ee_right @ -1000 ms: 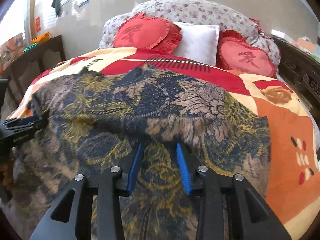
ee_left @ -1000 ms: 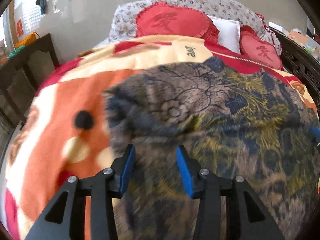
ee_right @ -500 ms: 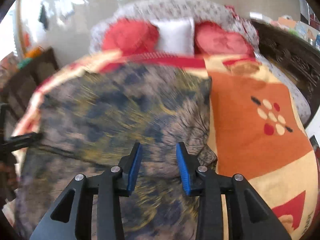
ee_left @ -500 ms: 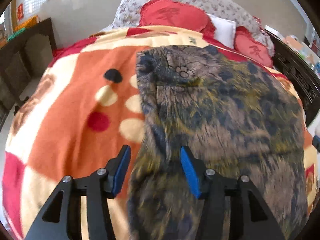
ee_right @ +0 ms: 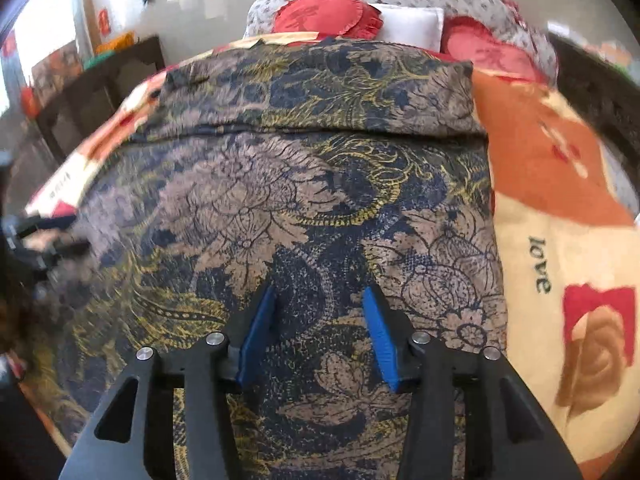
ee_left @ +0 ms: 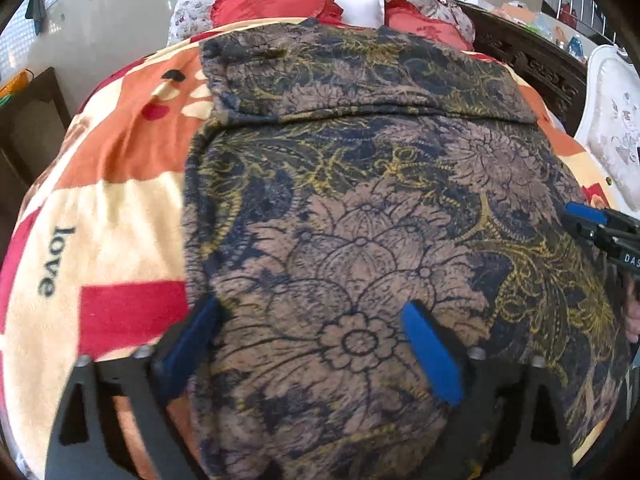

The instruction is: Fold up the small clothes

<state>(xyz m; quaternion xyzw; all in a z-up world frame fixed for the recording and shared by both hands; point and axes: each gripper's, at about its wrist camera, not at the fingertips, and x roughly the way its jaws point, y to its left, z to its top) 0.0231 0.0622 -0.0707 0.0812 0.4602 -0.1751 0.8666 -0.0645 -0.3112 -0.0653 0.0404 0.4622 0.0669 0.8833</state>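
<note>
A brown, navy and gold floral garment (ee_left: pixel 380 200) lies spread on the bed, with a fold line across its far part; it also shows in the right wrist view (ee_right: pixel 312 184). My left gripper (ee_left: pixel 312 320) is open wide over the garment's near left edge, nothing between its blue pads. My right gripper (ee_right: pixel 318 312) is open just above the garment's near right part, empty. The right gripper also shows at the right edge of the left wrist view (ee_left: pixel 600 228).
An orange, cream and red "love" blanket (ee_left: pixel 100 208) covers the bed. Red heart cushions (ee_left: pixel 276 4) and a white pillow (ee_right: pixel 412 24) lie at the head. Dark wooden furniture (ee_right: pixel 104 80) stands left, a dark carved frame (ee_left: pixel 532 60) and a white chair (ee_left: pixel 616 128) right.
Both grippers pulled back toward the near end of the bed. The garment now lies flatter, with a fold across its far part. The left jaws opened wider.
</note>
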